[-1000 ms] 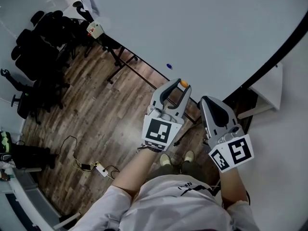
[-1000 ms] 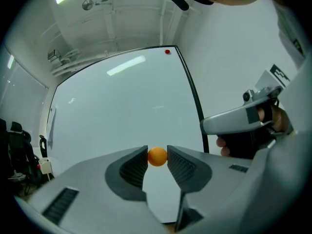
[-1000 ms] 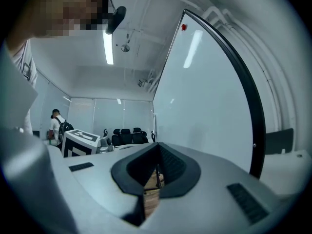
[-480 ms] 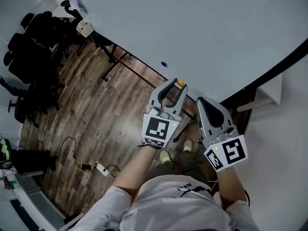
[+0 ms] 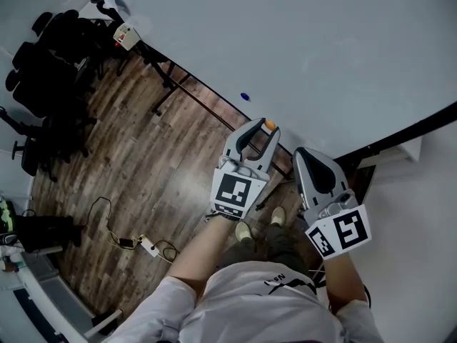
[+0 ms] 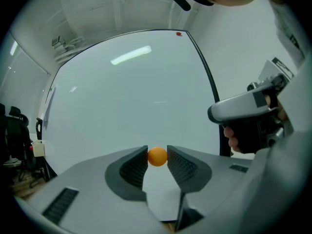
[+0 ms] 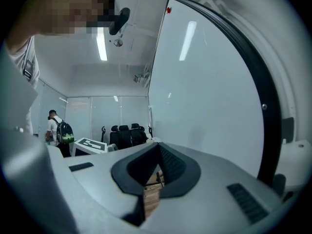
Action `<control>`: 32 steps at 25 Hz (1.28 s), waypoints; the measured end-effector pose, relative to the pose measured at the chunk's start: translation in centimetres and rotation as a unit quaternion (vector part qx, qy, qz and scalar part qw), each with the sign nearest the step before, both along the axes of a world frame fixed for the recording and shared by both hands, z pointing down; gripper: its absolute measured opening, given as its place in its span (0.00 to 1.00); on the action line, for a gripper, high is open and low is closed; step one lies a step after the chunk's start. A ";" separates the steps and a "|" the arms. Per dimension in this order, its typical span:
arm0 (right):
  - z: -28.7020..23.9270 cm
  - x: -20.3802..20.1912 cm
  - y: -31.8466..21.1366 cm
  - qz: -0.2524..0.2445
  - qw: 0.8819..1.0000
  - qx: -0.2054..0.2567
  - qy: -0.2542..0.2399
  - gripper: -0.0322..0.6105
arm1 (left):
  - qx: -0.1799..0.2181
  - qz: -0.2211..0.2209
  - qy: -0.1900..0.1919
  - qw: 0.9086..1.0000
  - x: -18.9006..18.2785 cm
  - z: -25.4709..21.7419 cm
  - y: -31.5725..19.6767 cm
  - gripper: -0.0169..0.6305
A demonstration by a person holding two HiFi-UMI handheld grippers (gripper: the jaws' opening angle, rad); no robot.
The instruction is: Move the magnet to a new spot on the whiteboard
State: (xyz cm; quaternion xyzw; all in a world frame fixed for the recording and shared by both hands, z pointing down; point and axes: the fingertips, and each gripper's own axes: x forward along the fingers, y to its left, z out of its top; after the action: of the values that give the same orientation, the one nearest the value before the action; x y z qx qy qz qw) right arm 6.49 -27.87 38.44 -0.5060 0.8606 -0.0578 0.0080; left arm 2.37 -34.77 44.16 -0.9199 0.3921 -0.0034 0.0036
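A small orange ball-shaped magnet sits pinched between the tips of my left gripper, which is shut on it. In the head view the orange magnet and left gripper are at the lower edge of the big whiteboard; whether the magnet touches the board I cannot tell. My right gripper hangs just to the right, beside the board's black frame. Its jaws are shut on nothing. It also shows in the left gripper view as the right gripper, with a hand on its grip.
A blue magnet sticks low on the board and a red magnet near its top corner. Below are the board's stand legs, black chairs, a power strip with cable on the wood floor, and a distant person with a backpack.
The head view has swayed a little. The left gripper still holds the orange magnet in about the same place, and the right gripper has barely shifted.
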 end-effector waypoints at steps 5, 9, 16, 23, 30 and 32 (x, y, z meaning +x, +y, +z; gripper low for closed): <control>1.7 -0.5 -0.8 -0.004 1.000 -0.012 0.001 0.06 | -0.007 -0.002 0.001 1.000 -0.2 1.8 -1.4 0.23; 2.8 -0.8 -1.4 -0.004 1.000 -0.020 0.005 0.06 | -0.009 -0.003 0.002 1.000 -0.2 3.4 -2.8 0.23; 5.5 -0.5 -2.2 -0.001 0.999 -0.037 0.011 0.06 | -0.009 -0.003 0.004 1.000 0.1 7.0 -5.3 0.23; 7.5 -0.3 -2.9 0.000 0.999 -0.048 0.018 0.06 | -0.006 0.006 0.013 1.000 0.5 9.6 -7.1 0.23; 8.6 0.0 -3.3 0.003 0.998 -0.059 0.025 0.06 | 0.003 0.018 0.035 0.999 1.1 10.2 -7.9 0.23; 8.8 0.2 -3.3 0.004 0.998 -0.062 0.028 0.06 | 0.007 0.019 0.042 0.999 1.2 10.2 -8.0 0.23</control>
State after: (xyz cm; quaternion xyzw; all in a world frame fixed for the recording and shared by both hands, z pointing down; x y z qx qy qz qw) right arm 6.64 -31.16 47.27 -0.5106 0.8531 -0.0967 -0.0471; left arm 3.57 -42.77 54.40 -0.9265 0.3744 0.0377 -0.0065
